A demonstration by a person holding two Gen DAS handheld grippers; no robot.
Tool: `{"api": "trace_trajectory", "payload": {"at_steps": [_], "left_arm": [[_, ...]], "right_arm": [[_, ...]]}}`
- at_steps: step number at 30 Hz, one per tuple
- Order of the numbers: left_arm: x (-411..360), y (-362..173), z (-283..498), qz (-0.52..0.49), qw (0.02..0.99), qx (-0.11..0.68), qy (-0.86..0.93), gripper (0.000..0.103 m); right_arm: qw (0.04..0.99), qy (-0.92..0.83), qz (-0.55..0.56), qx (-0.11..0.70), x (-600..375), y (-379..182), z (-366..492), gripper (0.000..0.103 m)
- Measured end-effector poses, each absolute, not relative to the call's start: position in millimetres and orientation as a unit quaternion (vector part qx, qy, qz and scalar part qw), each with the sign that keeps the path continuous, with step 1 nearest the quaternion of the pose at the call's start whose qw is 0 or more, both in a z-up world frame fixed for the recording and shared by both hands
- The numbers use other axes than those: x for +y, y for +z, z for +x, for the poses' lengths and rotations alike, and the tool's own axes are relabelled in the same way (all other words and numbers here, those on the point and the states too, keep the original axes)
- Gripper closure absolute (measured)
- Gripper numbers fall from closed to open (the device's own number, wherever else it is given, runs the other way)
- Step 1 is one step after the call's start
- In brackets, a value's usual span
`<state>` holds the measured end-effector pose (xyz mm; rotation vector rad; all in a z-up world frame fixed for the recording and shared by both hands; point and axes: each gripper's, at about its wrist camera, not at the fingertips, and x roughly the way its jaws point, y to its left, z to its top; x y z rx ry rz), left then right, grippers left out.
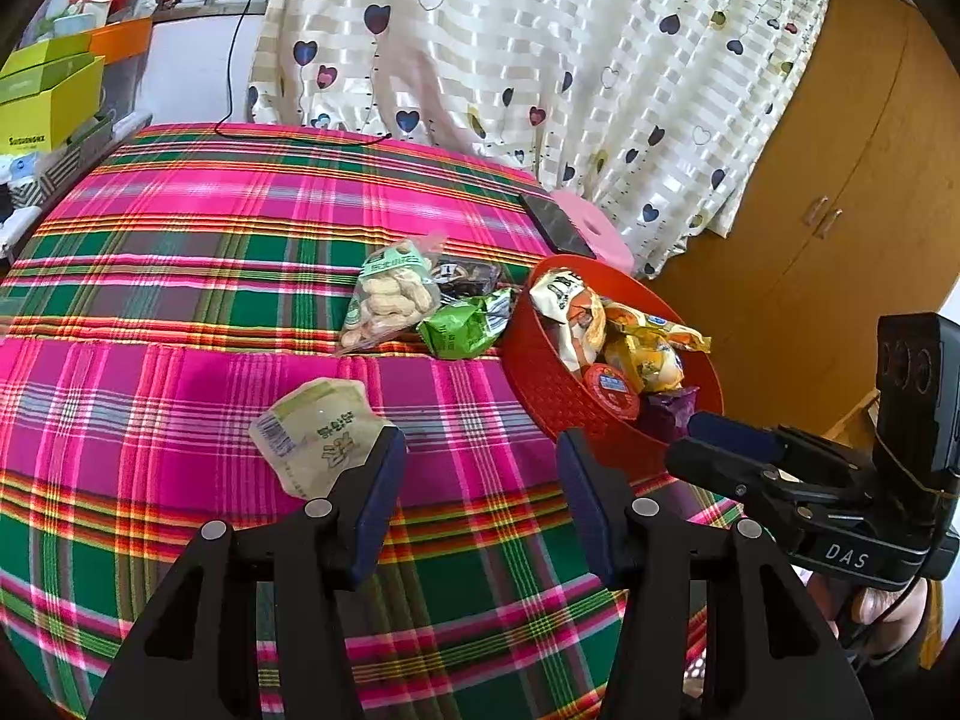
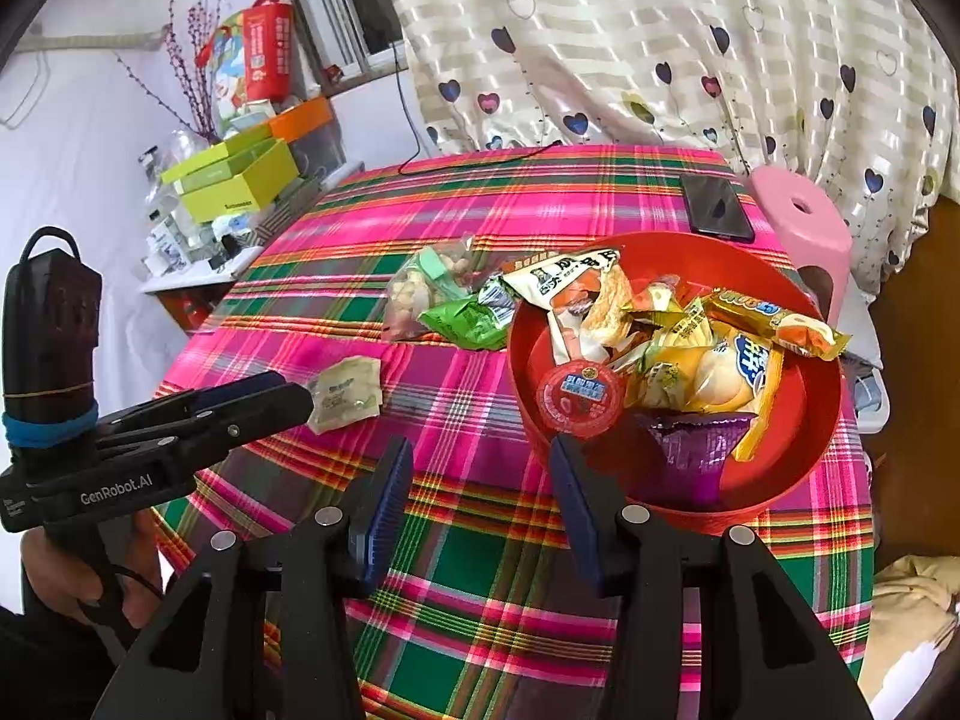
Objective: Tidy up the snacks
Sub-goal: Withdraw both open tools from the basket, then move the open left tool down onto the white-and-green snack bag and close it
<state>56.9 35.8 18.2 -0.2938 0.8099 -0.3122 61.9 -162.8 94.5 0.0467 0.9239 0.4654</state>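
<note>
- Left gripper (image 1: pixel 483 450) hangs above the plaid tablecloth (image 1: pixel 210 240) with its jaws spread and nothing between them; only cloth shows in the gap.
- Just off the tip of its left finger lies a pale beige snack packet (image 1: pixel 318 435), flat on the cloth; that fingertip overlaps the packet's edge in the left wrist view, and whether they touch cannot be told.
- Right gripper (image 2: pixel 480 468) also stands spread and empty, over the cloth at the near rim of the red bowl (image 2: pixel 804 420); its right fingertip sits in front of the bowl's wall.
- Ahead and to the right of the right gripper, the bowl holds a heap of snacks: a round red-lidded cup (image 2: pixel 579 399) closest to that fingertip, a purple wrapper (image 2: pixel 696 444) beside it, yellow packets (image 2: pixel 708 372) behind, and a white and orange bag (image 2: pixel 570 294) at the far side.
- Farther ahead of both grippers, just left of the bowl, three snacks lie together on the cloth: a green packet (image 1: pixel 465 327), a clear bag of peanuts (image 1: pixel 390 297) and a dark packet (image 1: pixel 468 276) behind them.
- Beyond the bowl a dark phone (image 2: pixel 717 207) lies near the table's far edge, with a pink stool (image 2: pixel 804 222) just past it.
- A heart-print curtain (image 1: pixel 540 60) hangs behind the table.
- A hand (image 2: pixel 90 576) grips the left gripper's handle in the right wrist view.
</note>
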Motion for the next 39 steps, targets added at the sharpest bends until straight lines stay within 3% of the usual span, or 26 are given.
{"api": "trace_trajectory", "payload": {"at_steps": [20, 24, 31, 39], "left_arm": [[65, -10, 75, -0.164, 0.886, 0.427, -0.081, 0.05], [71, -24, 82, -0.174, 0.878, 0.441, -0.064, 0.041], [73, -43, 95, -0.183, 0.869, 0.458, -0.033, 0.041], [60, -51, 110, -0.163, 0.871, 0.461, -0.045, 0.031]], "right_arm": [[0.86, 0.238, 0.017, 0.451, -147, 86, 69, 0.055], [0.86, 0.238, 0.017, 0.452, -145, 85, 70, 0.055], [0.856, 0.242, 0.015, 0.456, -142, 82, 77, 0.055], [0.852, 0.247, 0.014, 0.461, -142, 77, 87, 0.055]]}}
